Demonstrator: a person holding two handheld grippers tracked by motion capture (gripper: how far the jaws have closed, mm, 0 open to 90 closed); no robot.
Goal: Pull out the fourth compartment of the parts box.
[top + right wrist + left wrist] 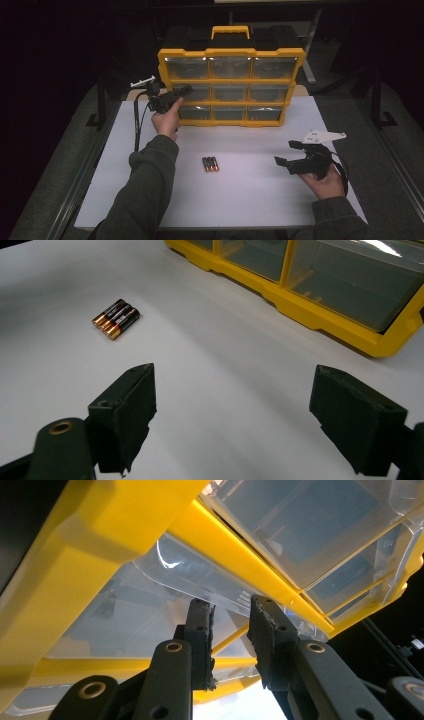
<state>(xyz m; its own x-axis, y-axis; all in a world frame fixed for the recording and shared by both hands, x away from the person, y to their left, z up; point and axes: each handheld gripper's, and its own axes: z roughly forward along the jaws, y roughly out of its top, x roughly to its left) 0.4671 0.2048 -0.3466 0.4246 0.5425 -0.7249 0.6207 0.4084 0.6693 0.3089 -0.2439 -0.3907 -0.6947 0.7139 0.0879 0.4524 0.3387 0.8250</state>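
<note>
Left gripper (231, 630): narrowly parted at organizer (231, 85) left-middle drawer (150, 615), nothing clamped.
Right gripper (232, 415): released.
Risk: pull may tip organizer.

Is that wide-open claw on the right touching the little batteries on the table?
Apart. In the right gripper view, the right gripper has bare white table between its open jaws and the batteries; the high view shows the same gap.

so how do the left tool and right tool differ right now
The left tool is up at the yellow organizer, by its middle left drawer, jaws nearly together. The right tool is out over the white table, jaws wide apart, facing the batteries. Both hold nothing.
</note>
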